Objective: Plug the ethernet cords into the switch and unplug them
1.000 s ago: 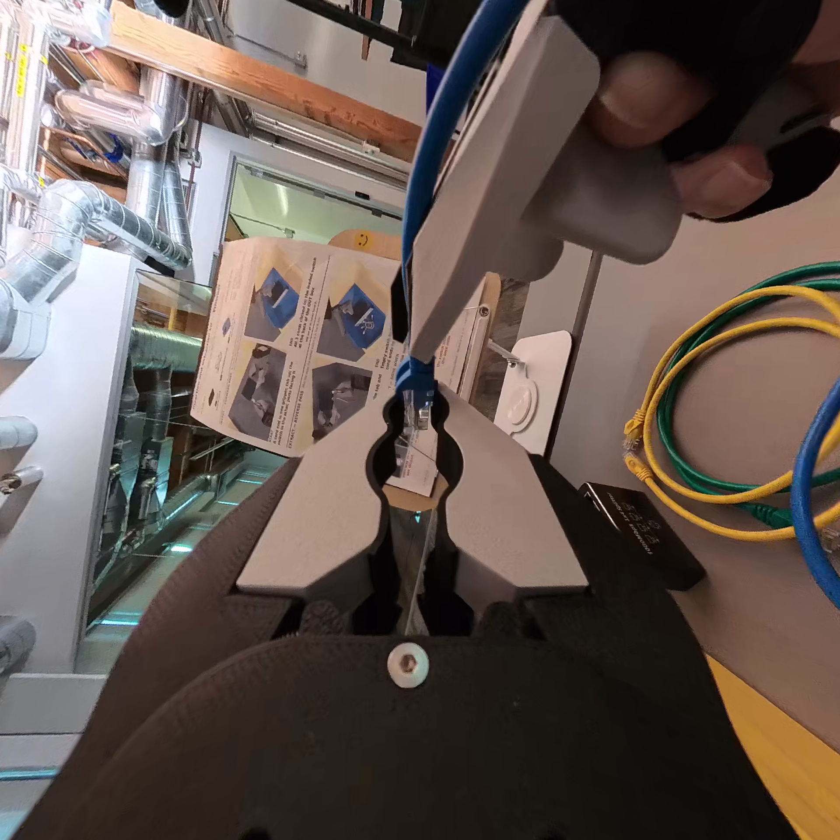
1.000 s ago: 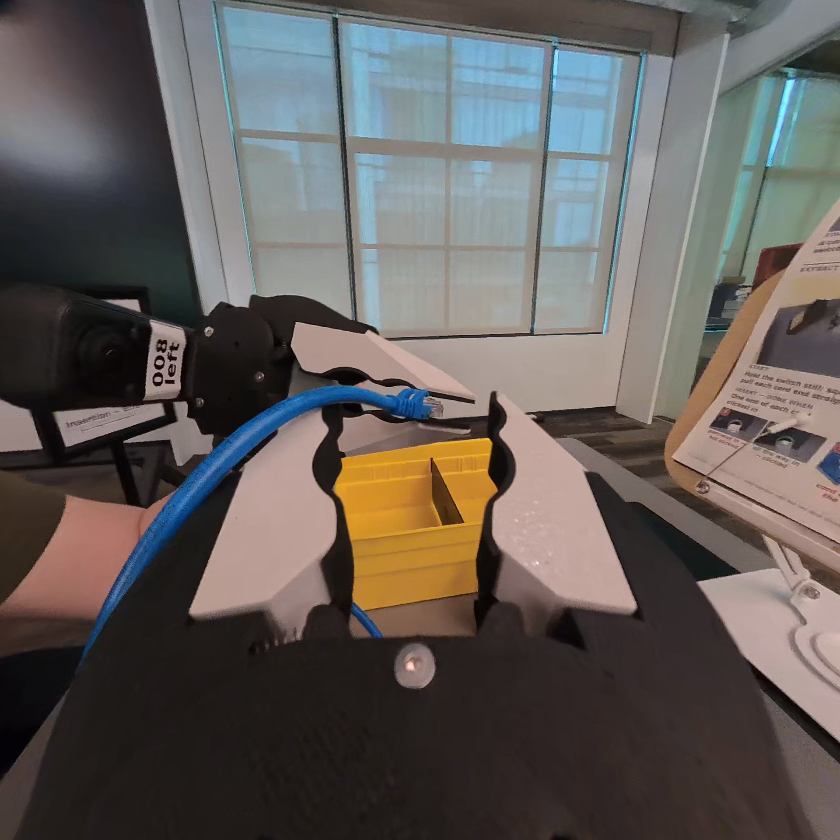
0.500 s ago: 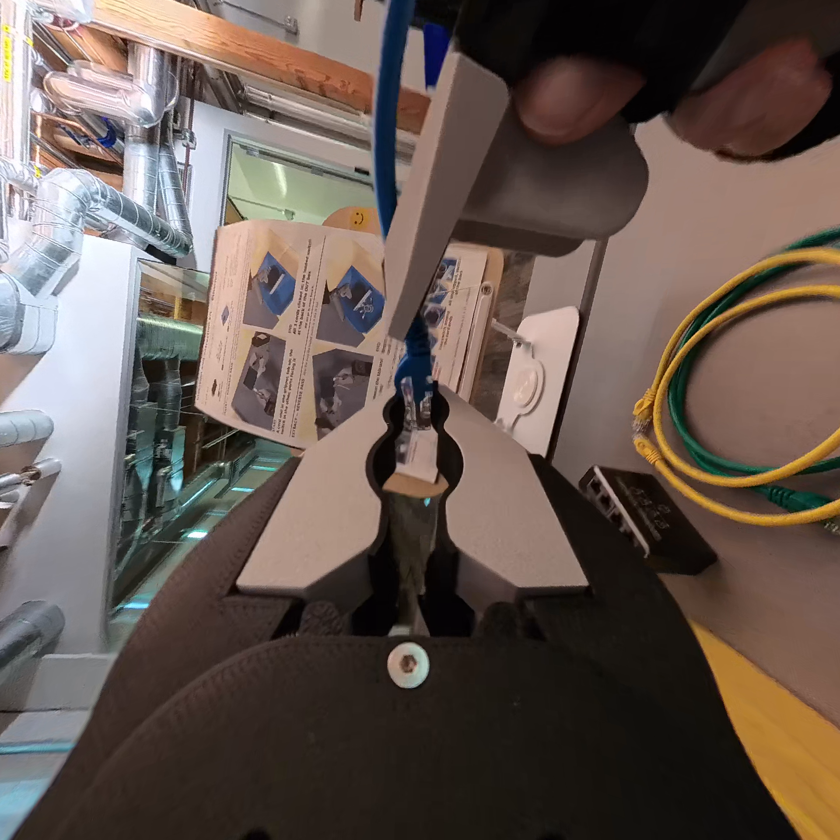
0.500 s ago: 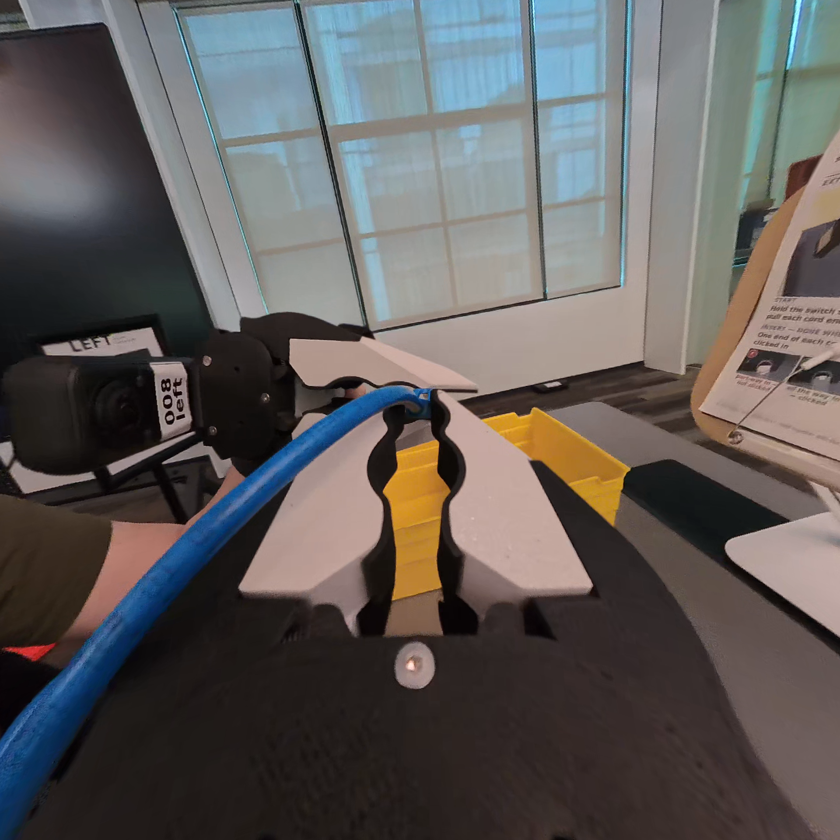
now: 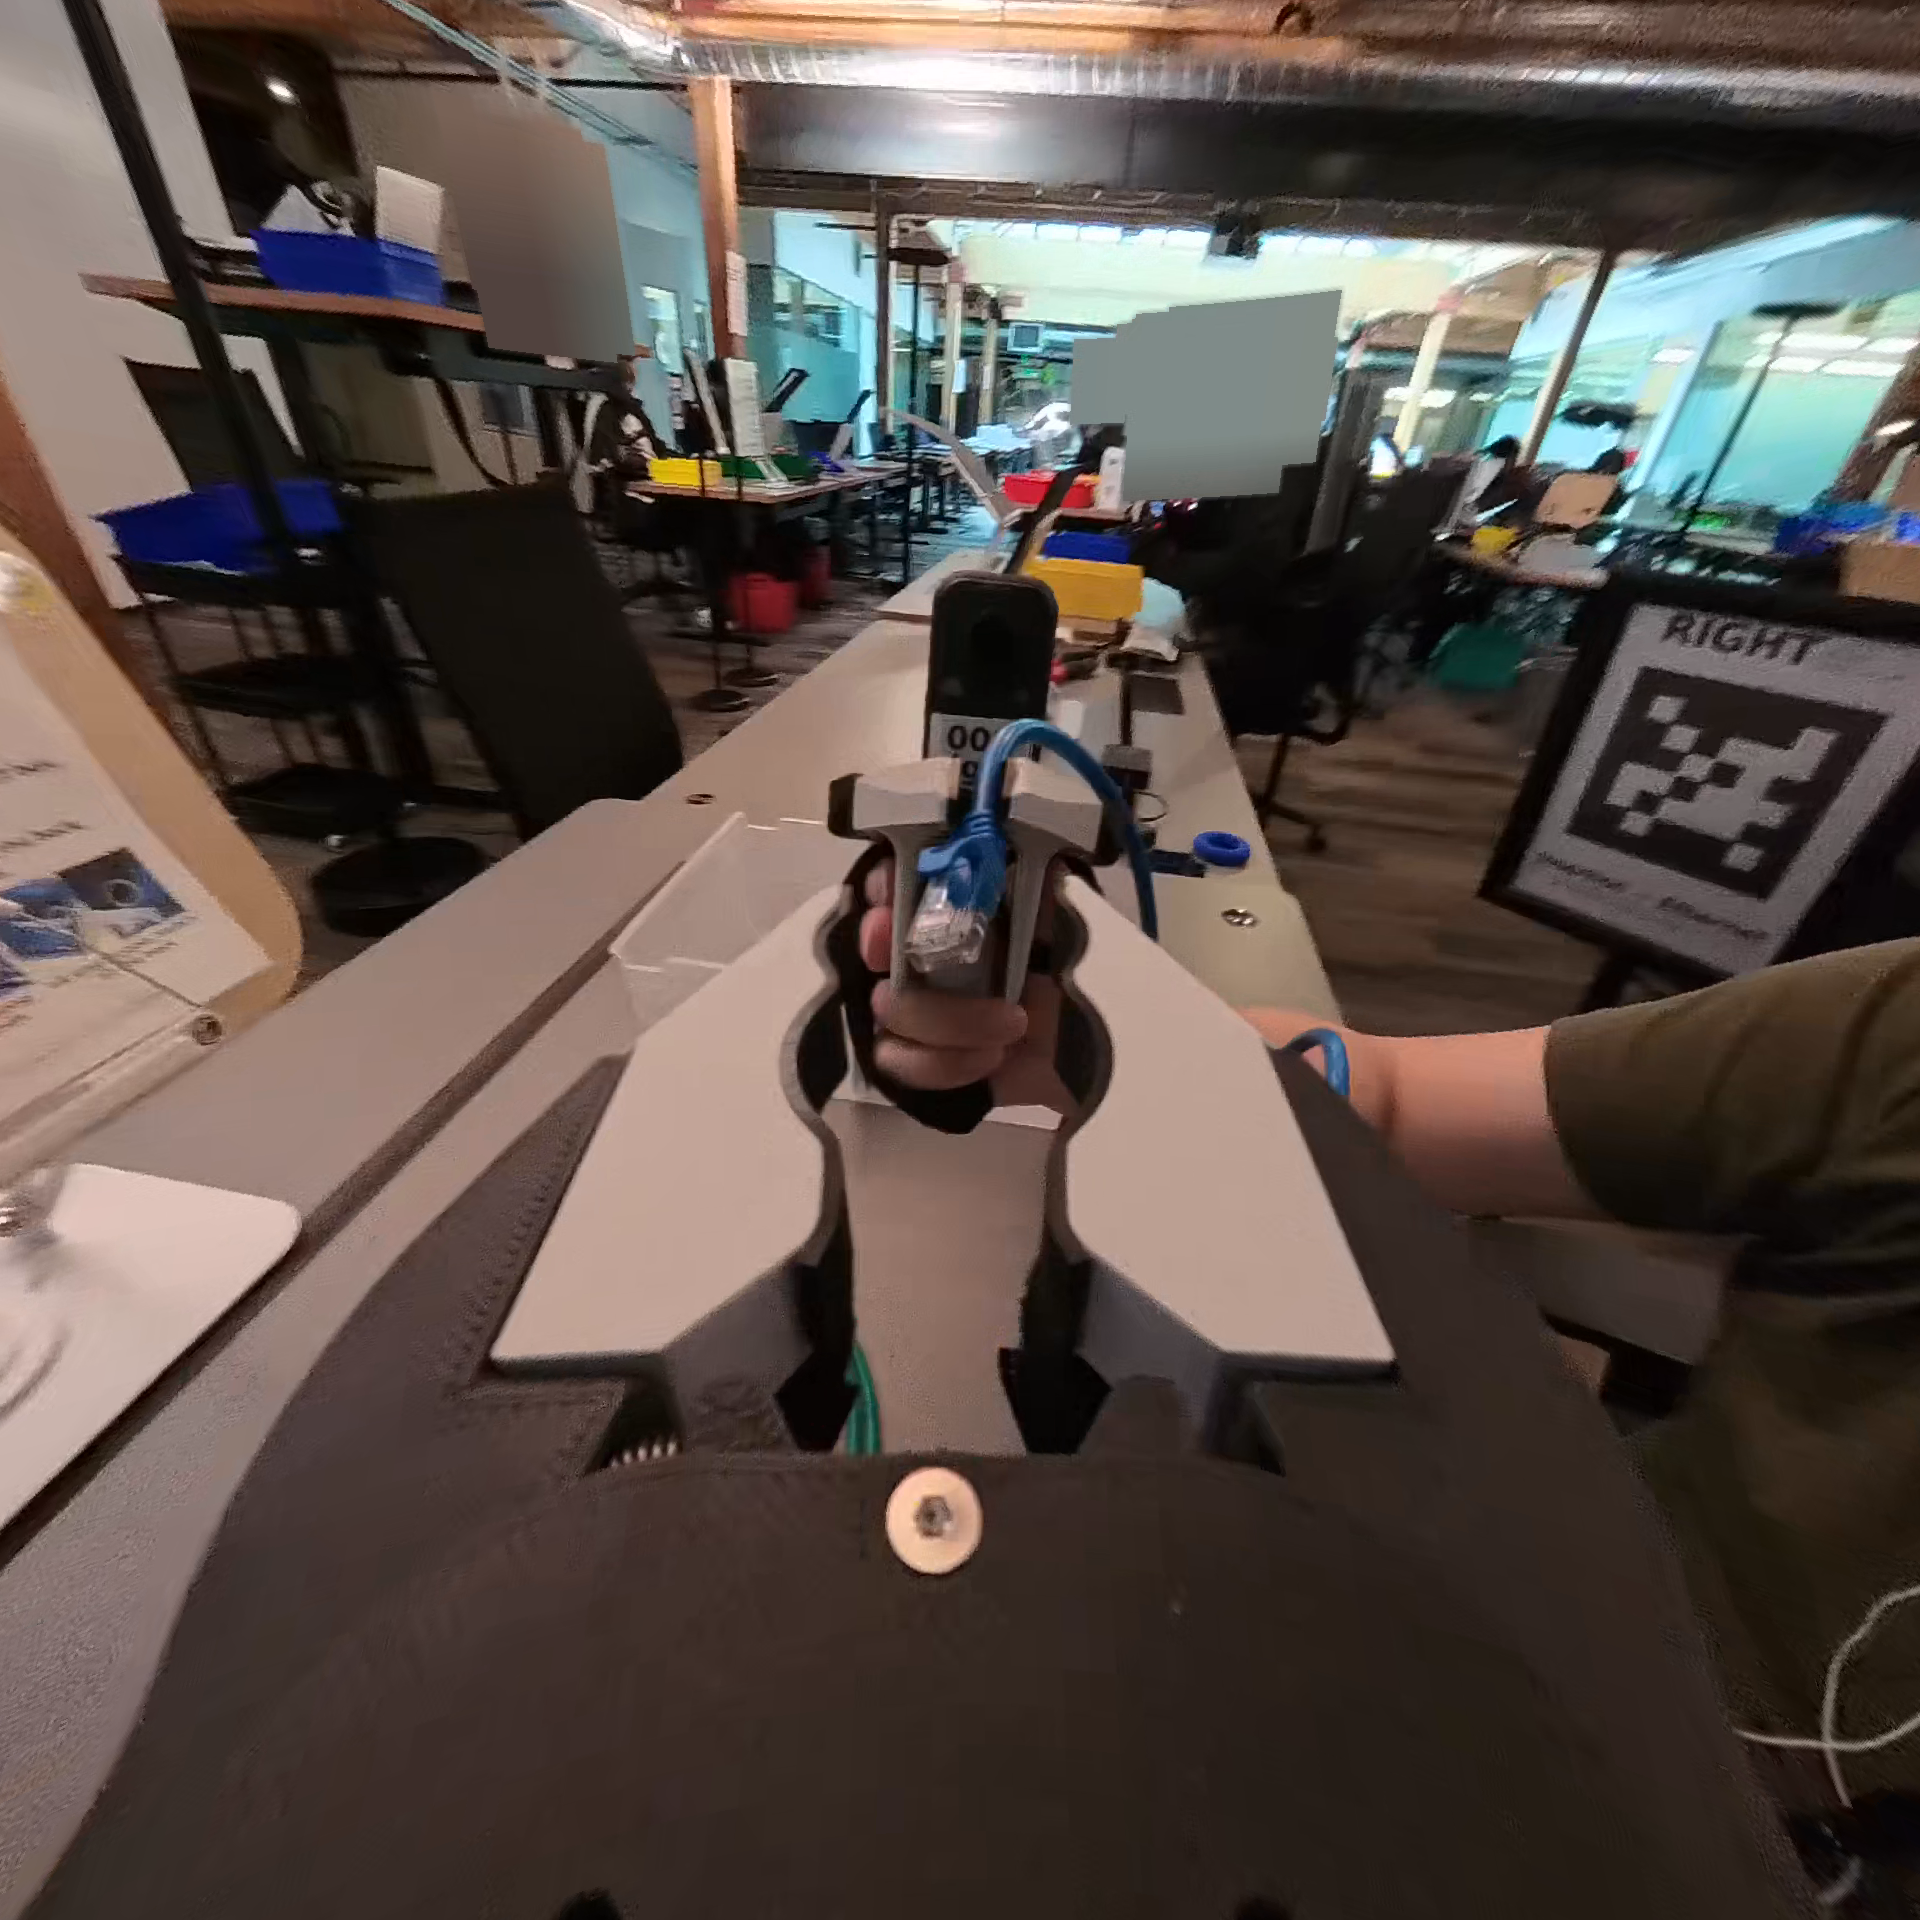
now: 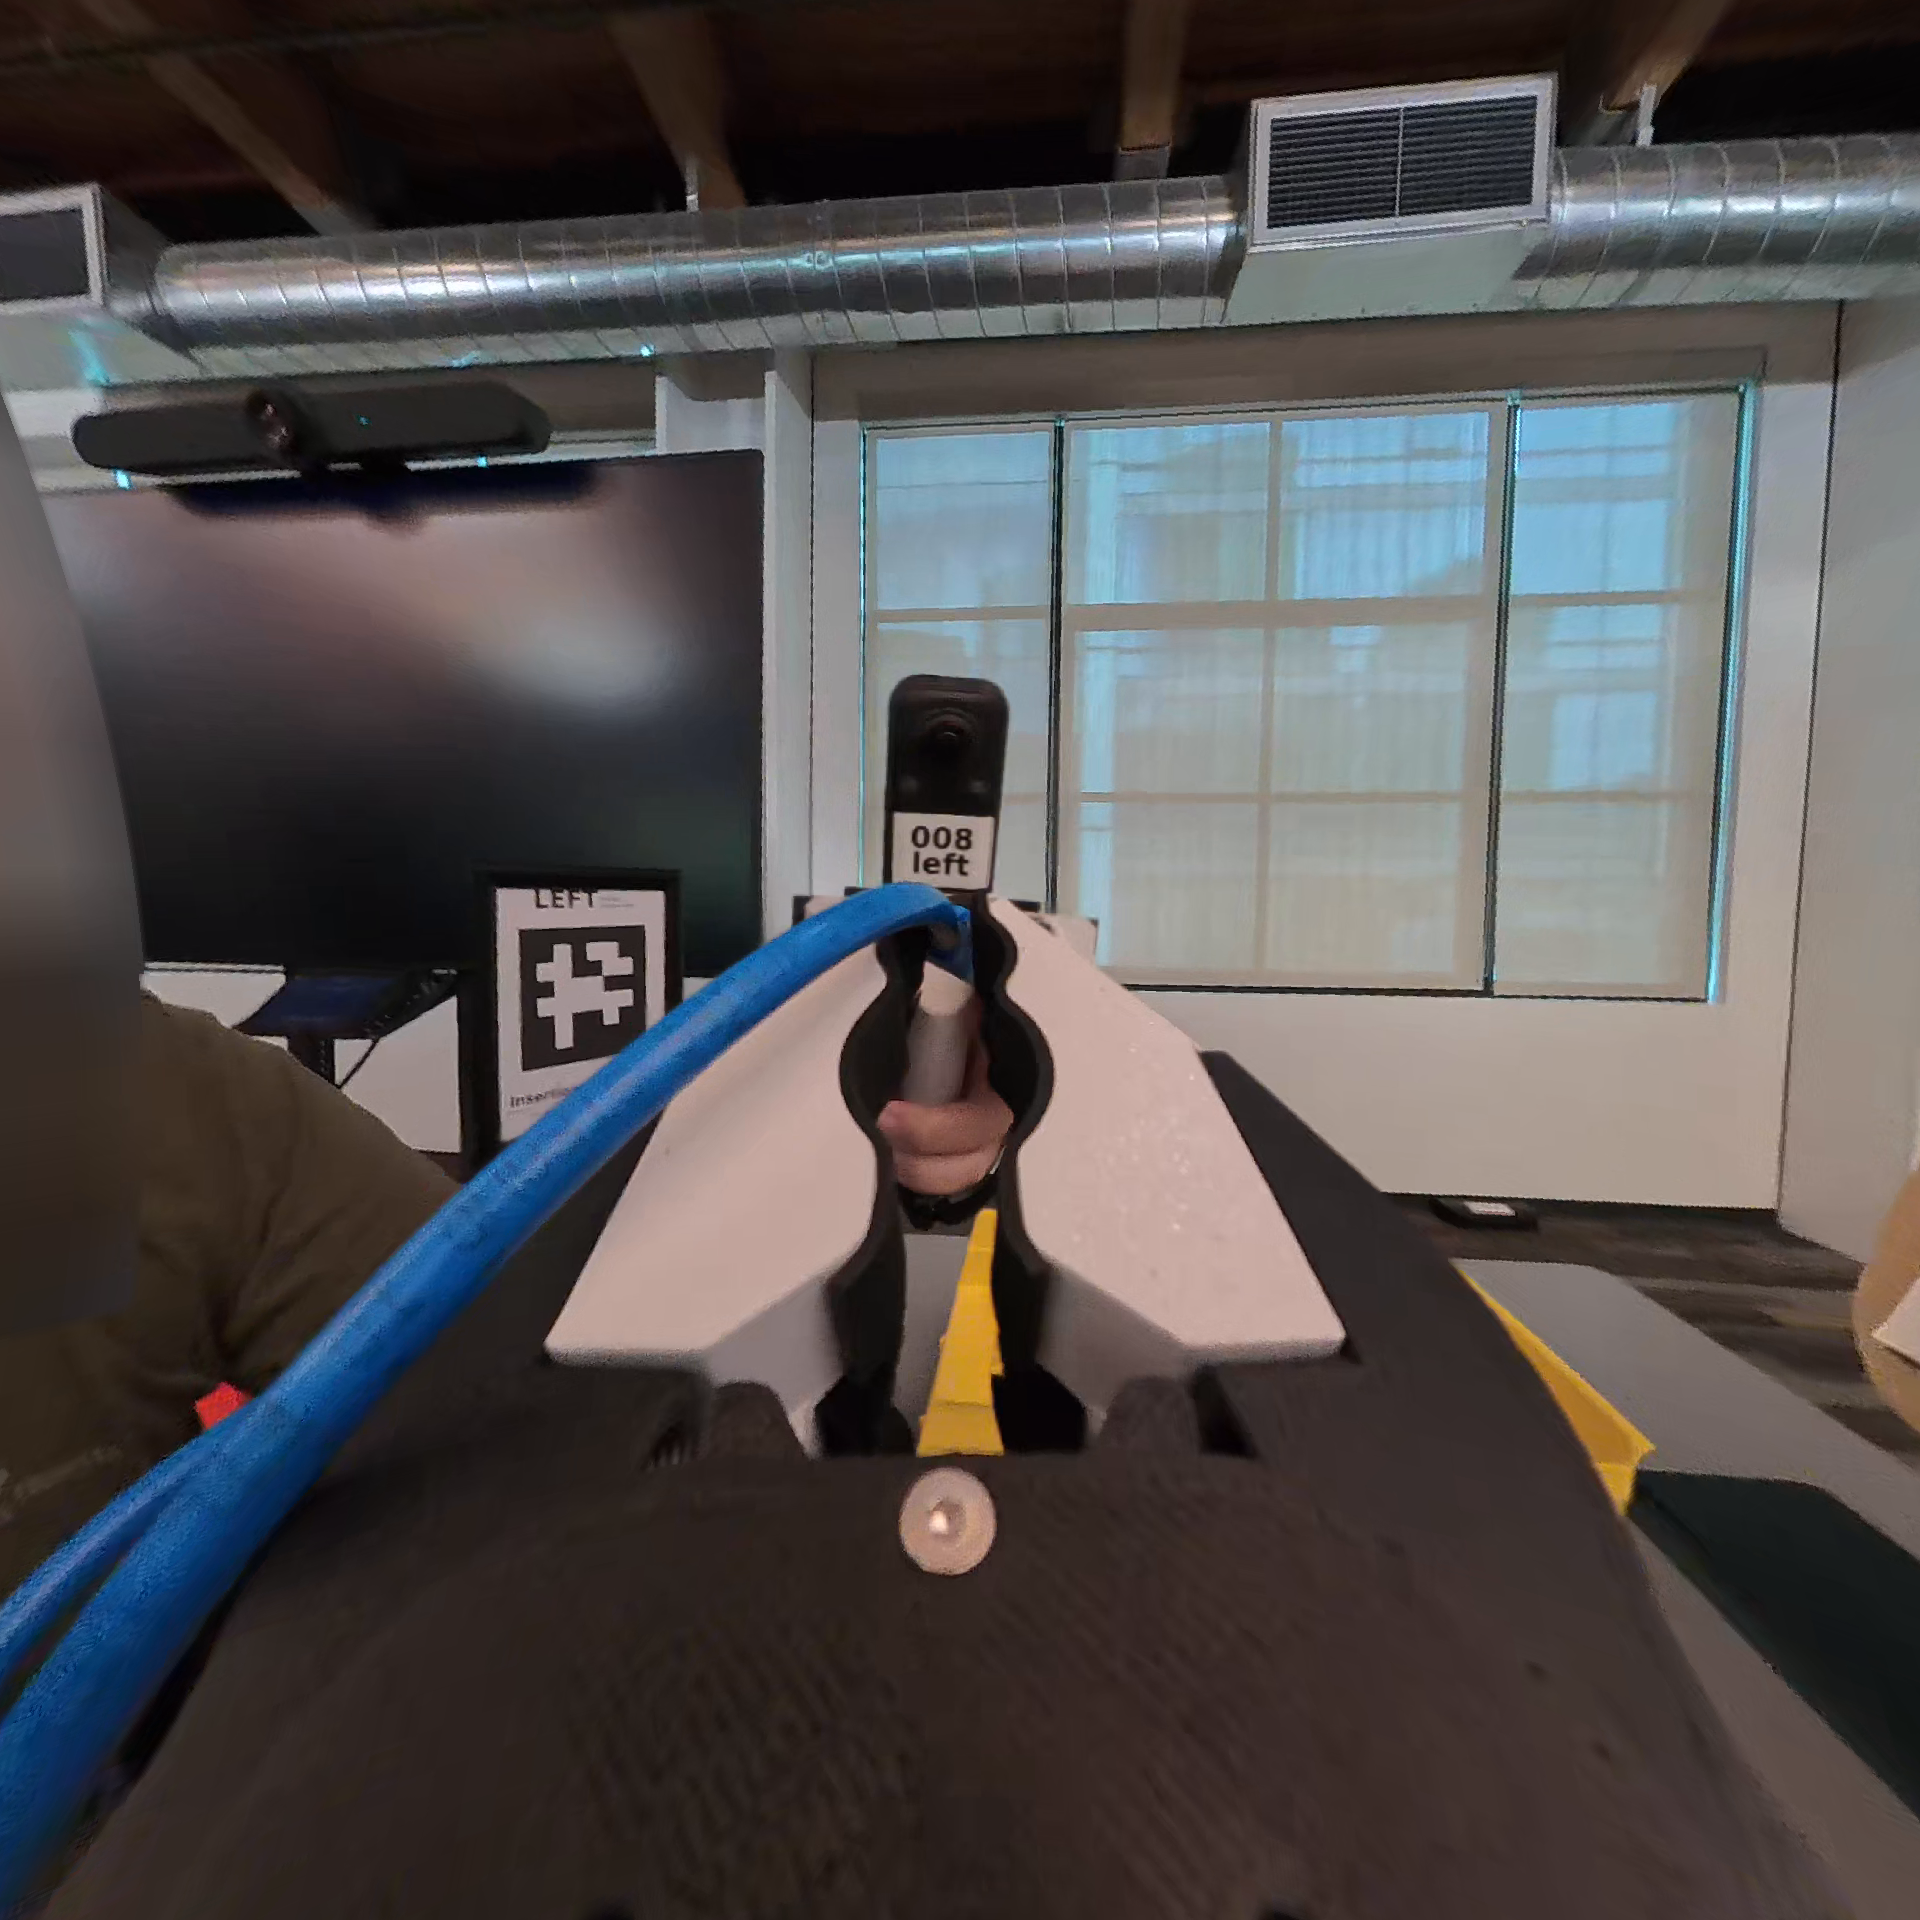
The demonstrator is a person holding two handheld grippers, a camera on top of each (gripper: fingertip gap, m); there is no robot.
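Observation:
The blue ethernet cord [image 6: 520,1174] ends in a clear plug [image 5: 948,920]. My right gripper [image 6: 948,925] is shut on the cord just behind the plug. In the left wrist view the right gripper [image 5: 961,935] faces me with the plug pointing at the camera and slightly down. My left gripper [image 5: 954,914] is open, its fingers spread to either side of the plug and apart from it. A piece of green cord [image 5: 862,1403] shows through the gap between my left fingers. The switch is not in view.
A yellow bin [image 6: 1558,1392] and a black mat [image 6: 1787,1579] lie on the grey table under the right gripper. An instruction board on a white base [image 5: 104,1278] stands at the left, a clear bin [image 5: 707,914] ahead, and a framed marker sign [image 5: 1704,790] at the right. A person's arm [image 5: 1455,1112] reaches in from the right. The grippers are tip to tip, or close to it.
The left gripper was shut on the blue plug and has opened. The right gripper, open a second ago, has shut on the cord and now holds it. Both grippers turned to face each other.

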